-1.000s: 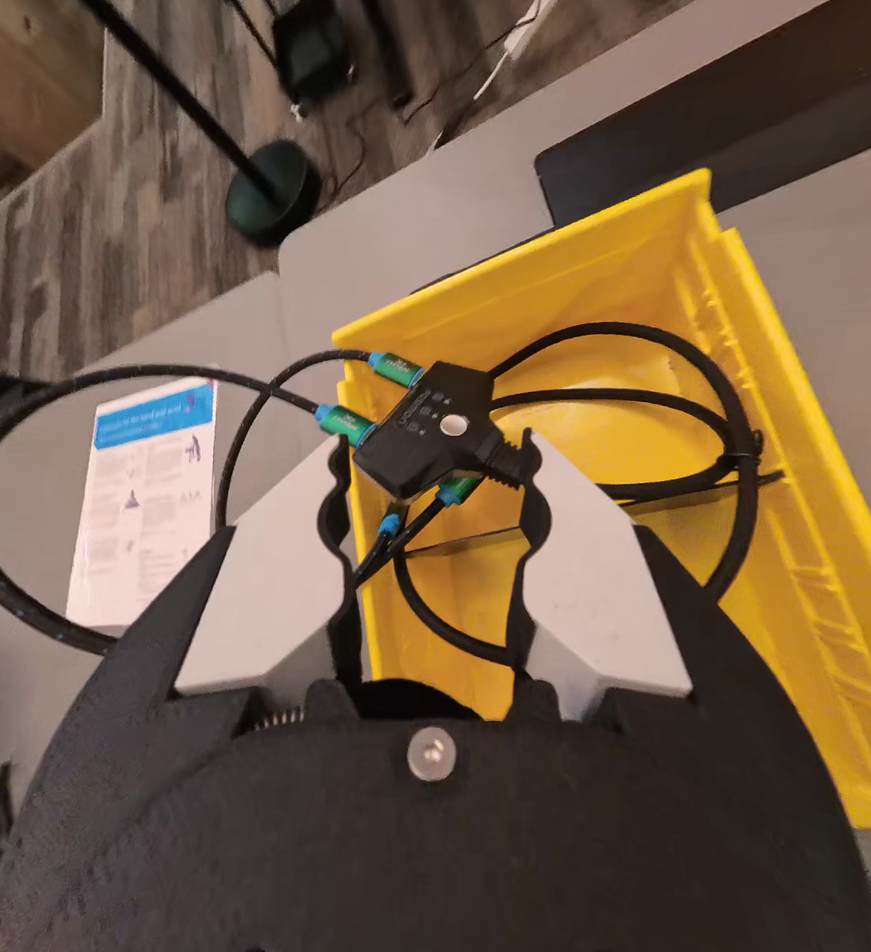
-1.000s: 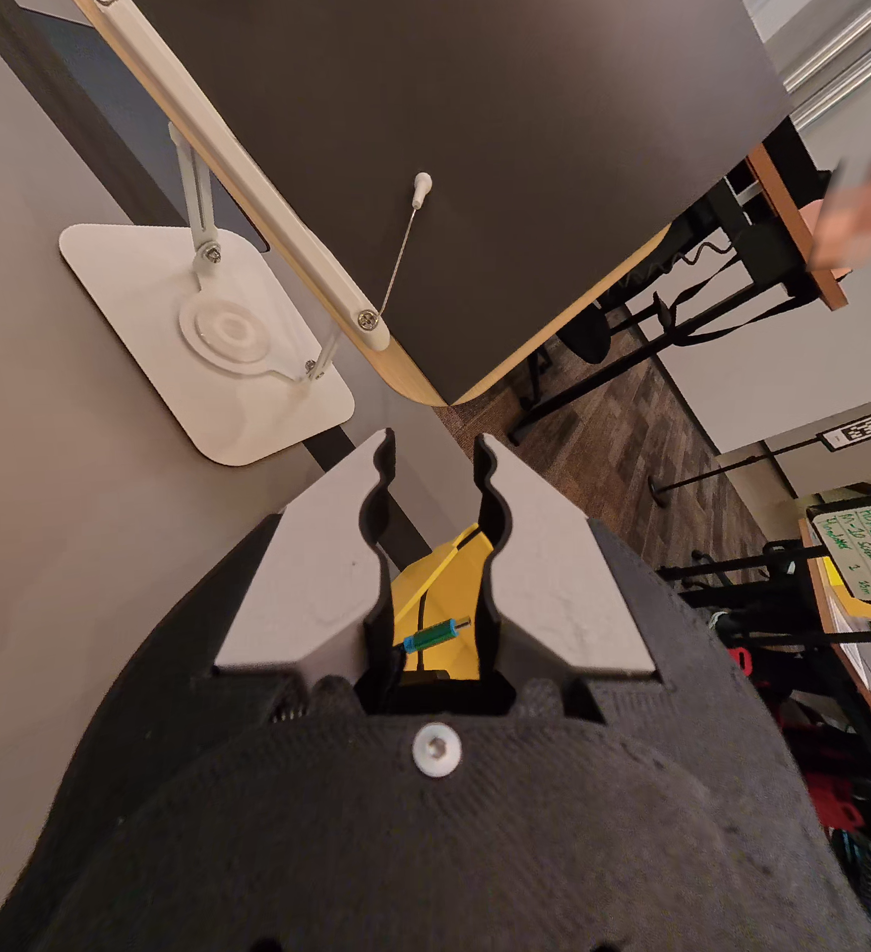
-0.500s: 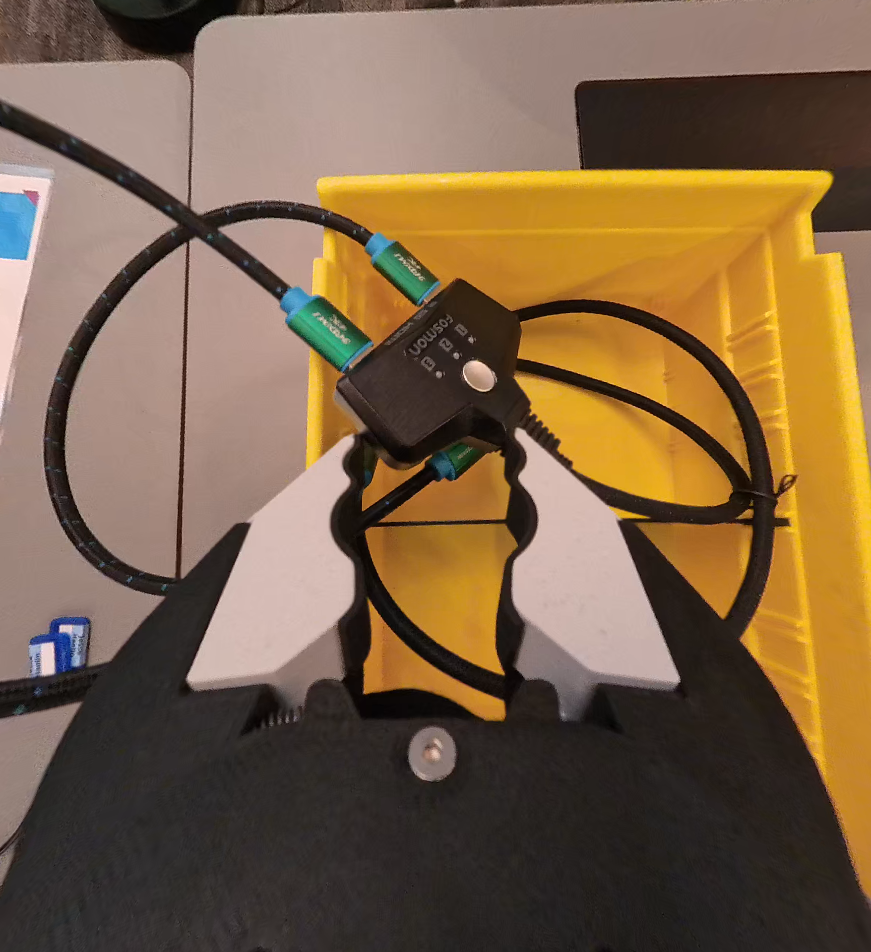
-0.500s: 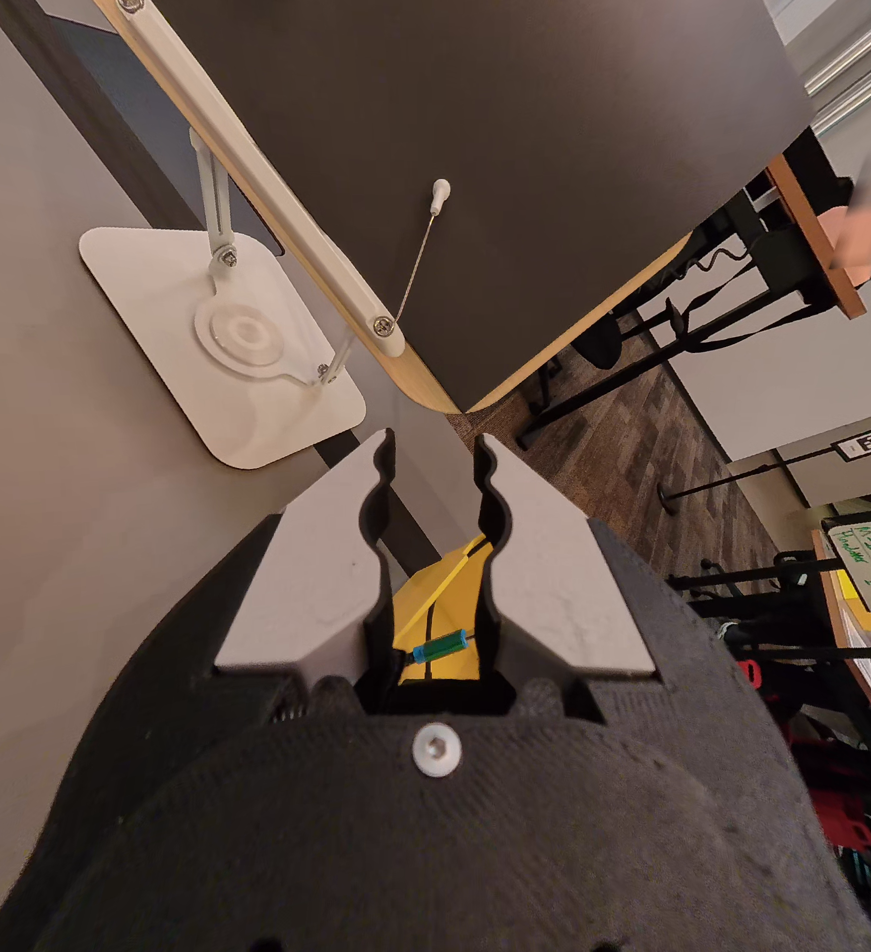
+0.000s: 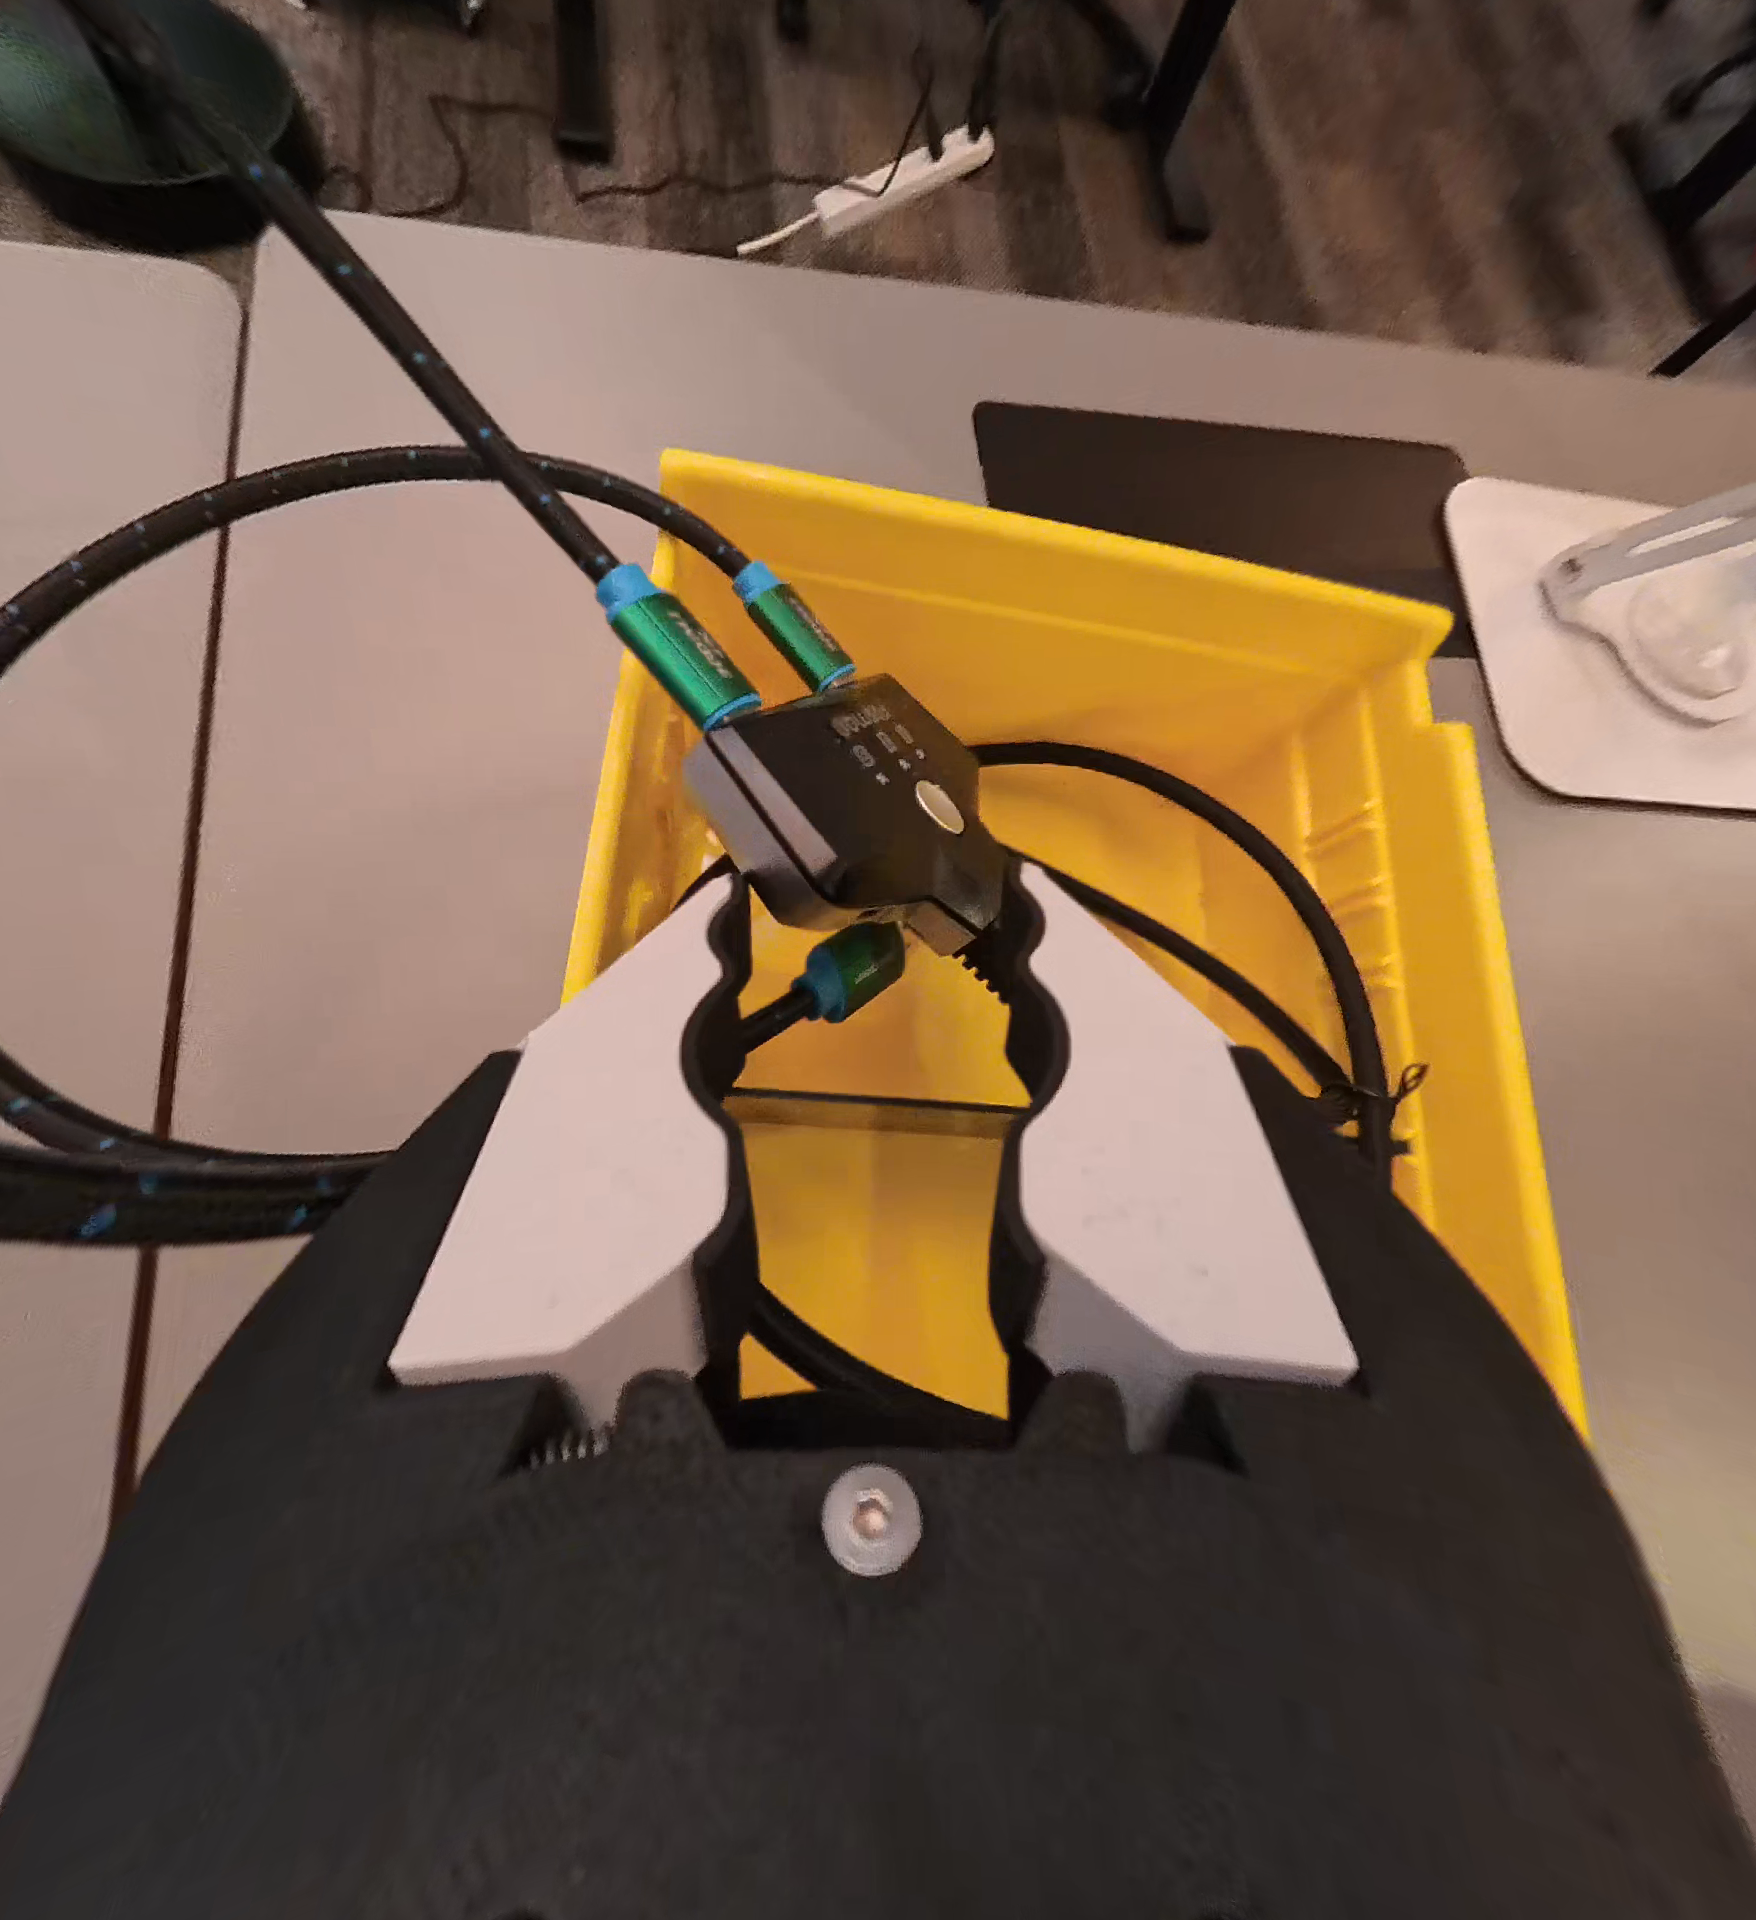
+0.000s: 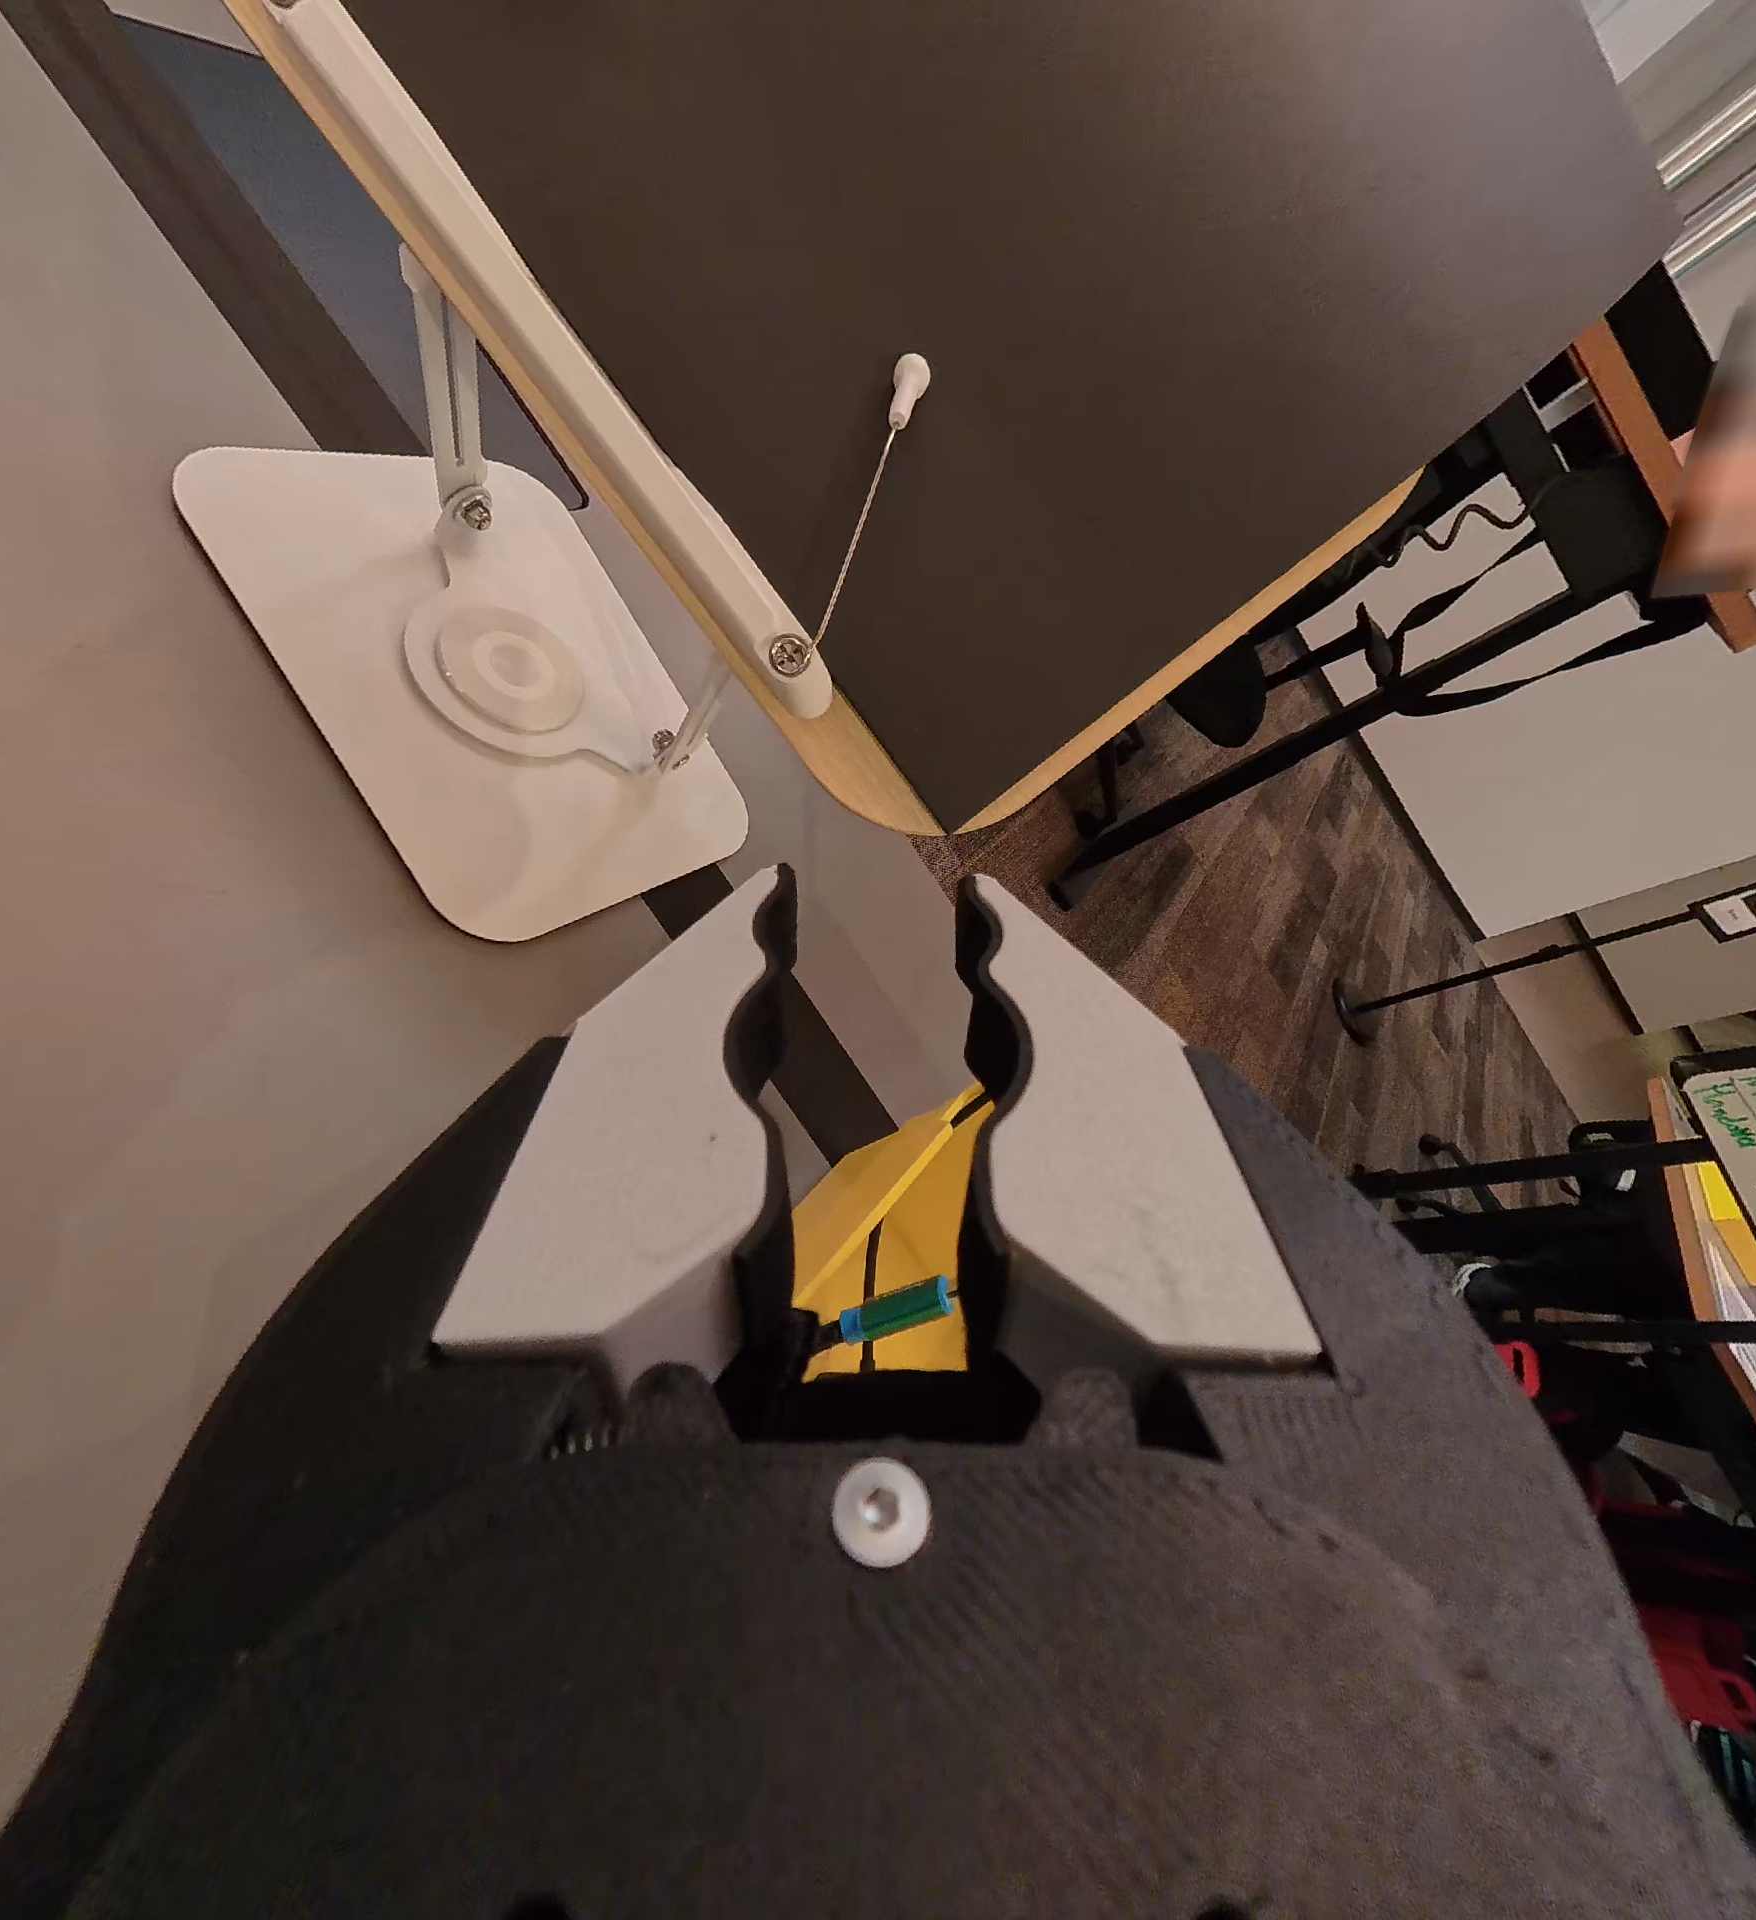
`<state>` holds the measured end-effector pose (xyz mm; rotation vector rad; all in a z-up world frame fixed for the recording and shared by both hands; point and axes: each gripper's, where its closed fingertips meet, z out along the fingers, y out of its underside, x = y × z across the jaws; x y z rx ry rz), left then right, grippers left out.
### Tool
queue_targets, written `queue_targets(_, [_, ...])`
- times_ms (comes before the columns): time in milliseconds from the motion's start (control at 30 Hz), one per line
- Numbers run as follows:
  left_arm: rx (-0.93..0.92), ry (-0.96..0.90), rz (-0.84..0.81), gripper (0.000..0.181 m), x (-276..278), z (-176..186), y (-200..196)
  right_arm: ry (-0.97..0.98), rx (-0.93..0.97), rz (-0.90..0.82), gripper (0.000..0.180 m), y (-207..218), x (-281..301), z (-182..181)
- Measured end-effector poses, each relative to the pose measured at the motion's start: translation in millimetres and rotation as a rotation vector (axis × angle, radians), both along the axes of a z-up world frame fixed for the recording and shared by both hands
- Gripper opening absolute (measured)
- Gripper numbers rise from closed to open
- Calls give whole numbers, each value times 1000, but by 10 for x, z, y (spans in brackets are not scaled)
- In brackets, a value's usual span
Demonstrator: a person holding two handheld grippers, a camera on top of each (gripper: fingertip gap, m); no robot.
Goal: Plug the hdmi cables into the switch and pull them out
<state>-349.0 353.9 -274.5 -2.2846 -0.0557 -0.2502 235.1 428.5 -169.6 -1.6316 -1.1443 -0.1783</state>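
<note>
My left gripper (image 5: 869, 894) is shut on the near end of the black HDMI switch (image 5: 843, 790) and holds it above the yellow bin (image 5: 1061, 561). Two green plugs (image 5: 682, 655) (image 5: 796, 634) on braided cables sit in its far side. A third green plug (image 5: 853, 961) meets its underside; I cannot tell if it is seated. The switch's own black cable (image 5: 1269, 883) loops in the bin. My right gripper (image 6: 874, 904) is open with nothing between its tips. A loose green plug (image 6: 895, 1309) shows low between its fingers over the bin (image 6: 874, 1184).
Braided cables (image 5: 22, 1039) loop over the grey table left of the bin. A white lamp base (image 5: 1632, 675) stands right of the bin and shows in the right wrist view (image 6: 458, 686) under a dark panel (image 6: 957, 312). A dark mat (image 5: 1206, 468) lies behind the bin. About 60 cm separates my left fingertips from my right. The white lamp base (image 5: 1632, 675) is about 30 cm from my right fingertips and 40 cm from my left.
My left gripper has swung round with the switch held in it; the paper sheet has left the view and the lamp base has come in at right. The right view has shifted only slightly.
</note>
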Motion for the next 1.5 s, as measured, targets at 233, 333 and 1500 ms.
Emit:
queue_targets(233, [19, 4, 7, 45, 15, 23, 52, -10, -4, 11, 29, -2, -30, -27])
queue_targets(333, [2, 14, 25, 45, 10, -41, 96, -16, -6, 18, 29, -4, -52, -44])
queue_targets(1500, [600, -29, -123, 19, 581, 1454, 45, -36, 2, 35, 29, -18, -62, -51])
